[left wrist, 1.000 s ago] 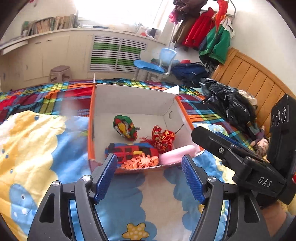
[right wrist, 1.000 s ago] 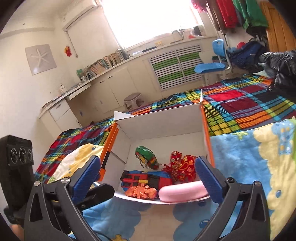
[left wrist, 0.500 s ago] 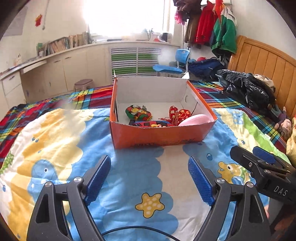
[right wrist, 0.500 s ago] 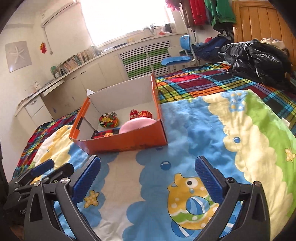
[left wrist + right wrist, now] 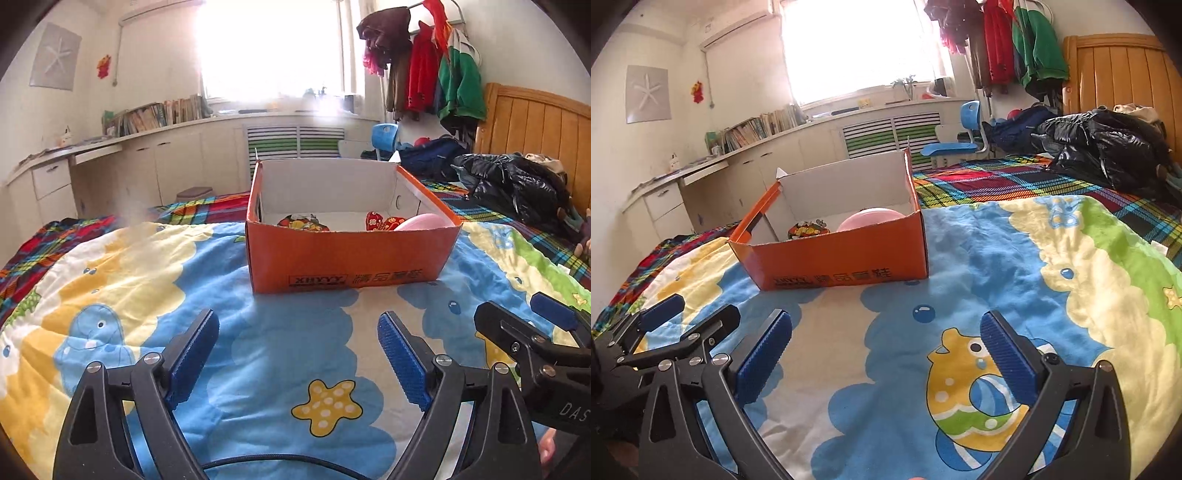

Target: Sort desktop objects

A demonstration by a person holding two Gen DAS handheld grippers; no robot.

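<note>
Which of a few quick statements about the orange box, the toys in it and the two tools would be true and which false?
1. The orange box sits on the cartoon blanket. True.
2. The pink object lies on the blanket outside the box. False: it lies inside the box.
3. The left tool grips a toy. False: nothing is between its fingers, and they are opening.
4. The right tool is open and empty. True.
5. The box has a lid on. False: its top is open.

box front wall hides toys' lower parts
</note>
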